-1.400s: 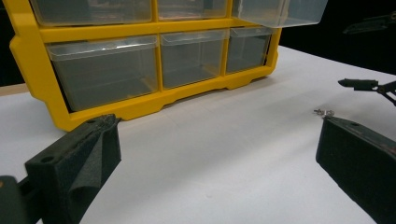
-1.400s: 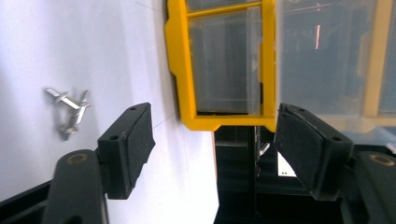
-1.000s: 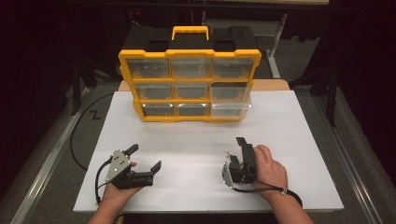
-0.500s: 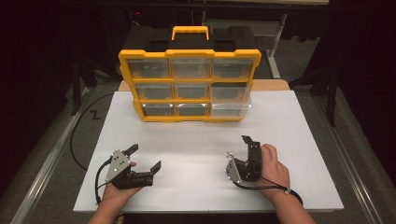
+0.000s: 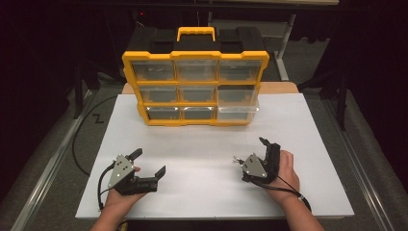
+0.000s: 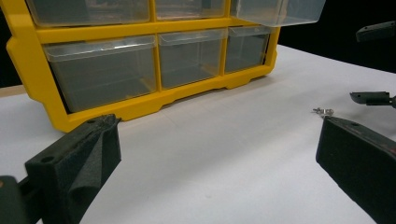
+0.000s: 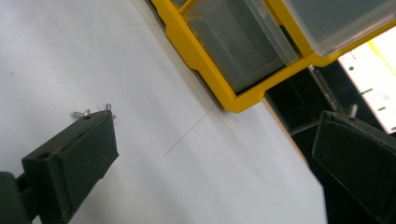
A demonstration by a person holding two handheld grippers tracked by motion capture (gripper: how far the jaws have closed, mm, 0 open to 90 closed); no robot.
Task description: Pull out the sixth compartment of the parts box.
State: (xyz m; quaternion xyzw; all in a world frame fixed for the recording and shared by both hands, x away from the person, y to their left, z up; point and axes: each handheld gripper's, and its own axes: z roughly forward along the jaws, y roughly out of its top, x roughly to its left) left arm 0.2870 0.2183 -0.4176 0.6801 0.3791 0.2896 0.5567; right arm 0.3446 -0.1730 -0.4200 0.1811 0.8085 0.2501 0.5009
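While the left gripper [image 5: 148, 162] rests with jaws spread, the right gripper [image 5: 250, 153] has just opened its jaws, nothing between them; a small screw [image 5: 235, 159] lies on the table [image 5: 202, 144] beside it, well short of the organizer [image 5: 195, 86].

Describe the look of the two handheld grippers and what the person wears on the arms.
The left gripper and right gripper are both black, each with two blocky jaws faced in dark foam-like pads and a grey three-cornered plate with small dark holes on top. A thin black cable trails from each. The forearms are bare, no sleeves; something small and pale sits at the right wrist.
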